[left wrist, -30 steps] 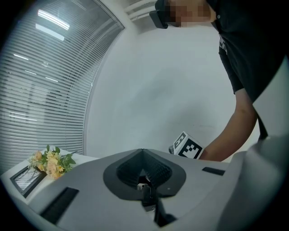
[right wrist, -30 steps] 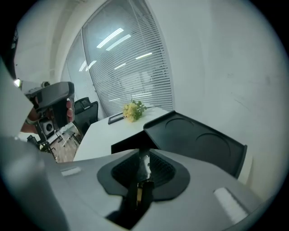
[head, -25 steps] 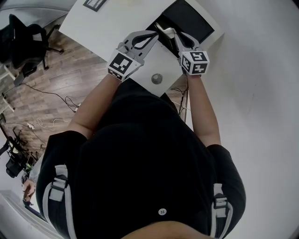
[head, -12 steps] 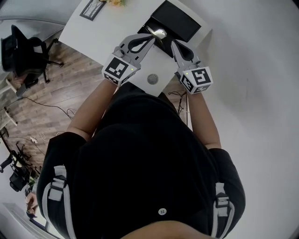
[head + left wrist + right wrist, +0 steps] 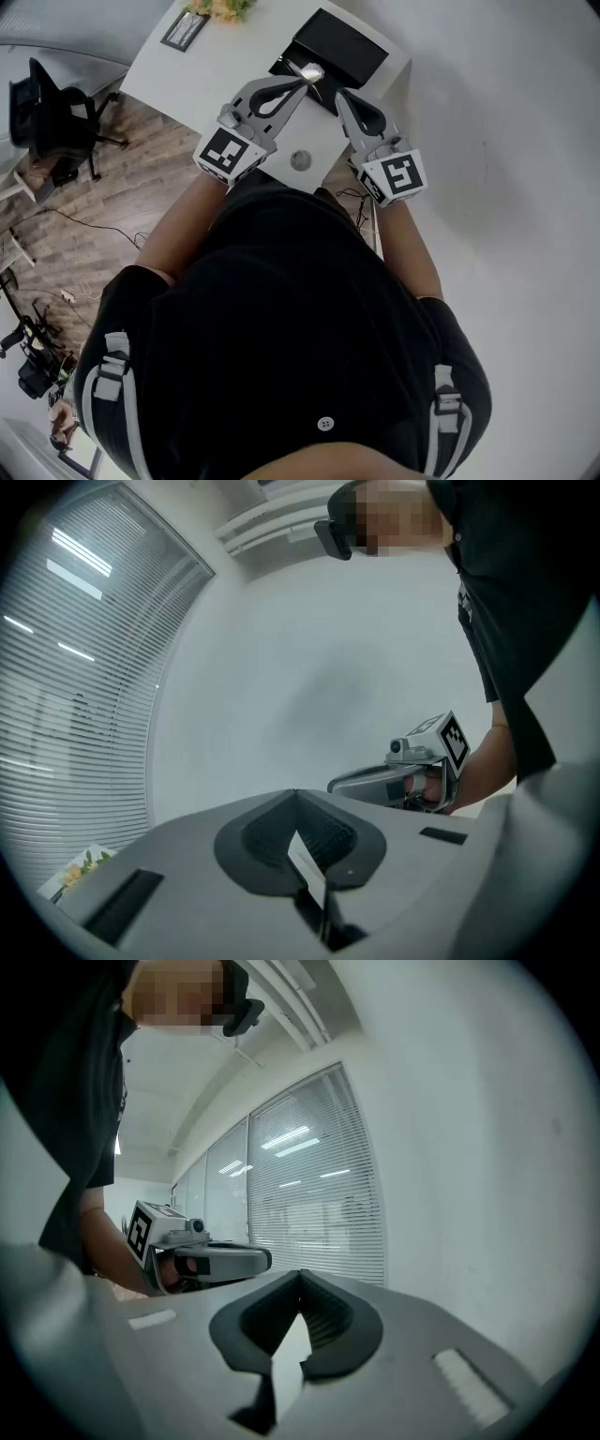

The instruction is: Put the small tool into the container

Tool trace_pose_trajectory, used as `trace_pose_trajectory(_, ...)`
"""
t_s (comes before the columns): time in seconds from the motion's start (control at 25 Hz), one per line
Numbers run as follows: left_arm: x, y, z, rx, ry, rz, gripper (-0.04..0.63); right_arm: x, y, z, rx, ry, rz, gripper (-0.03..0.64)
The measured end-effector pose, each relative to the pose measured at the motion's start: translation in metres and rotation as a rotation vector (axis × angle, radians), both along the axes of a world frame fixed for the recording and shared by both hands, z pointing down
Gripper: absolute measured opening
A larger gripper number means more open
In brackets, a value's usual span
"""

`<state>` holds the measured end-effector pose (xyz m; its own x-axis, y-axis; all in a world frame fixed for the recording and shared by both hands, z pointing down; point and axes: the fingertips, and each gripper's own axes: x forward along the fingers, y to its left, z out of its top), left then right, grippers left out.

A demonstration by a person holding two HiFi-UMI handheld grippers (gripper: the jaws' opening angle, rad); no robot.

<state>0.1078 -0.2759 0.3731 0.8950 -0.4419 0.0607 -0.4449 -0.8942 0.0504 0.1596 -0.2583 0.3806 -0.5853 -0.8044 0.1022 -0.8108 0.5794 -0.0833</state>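
Note:
In the head view a small shiny silver tool sits at the tip of my left gripper, over the near edge of the open black container. The left jaws meet at their tips, apparently shut on the tool. The left gripper view aims up at the wall, so the tool is hidden there behind the closed left gripper. My right gripper hangs just short of the container, to its near right. The right gripper view shows that right gripper shut with nothing in it.
The white table carries a small round grey thing near its front edge, a dark card and flowers at the far left. An office chair and cables stand on the wood floor at left. A white wall runs along the right.
The right gripper has drawn back from the container toward me. The left gripper has stayed at the container's near edge with the silver tool at its tip.

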Motion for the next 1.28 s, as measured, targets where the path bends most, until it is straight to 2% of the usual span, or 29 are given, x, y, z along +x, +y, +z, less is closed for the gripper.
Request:
trace_pose_trajectory(0.16,0.000,0.007,-0.005,0.012,-0.017,0.001,0.008,0.001,0.008,-0.010,0.021,-0.005,0.001,0.012)
trace_pose_trajectory(0.56,-0.001,0.014,-0.014,0.043,0.004,0.001,0.008,-0.002,0.016,-0.020,0.062,0.000,0.003,0.011)
trace_pose_trajectory(1.28,-0.006,0.010,-0.018,0.044,0.015,-0.007,0.008,-0.006,0.013,-0.026,0.068,0.018,0.015,0.011)
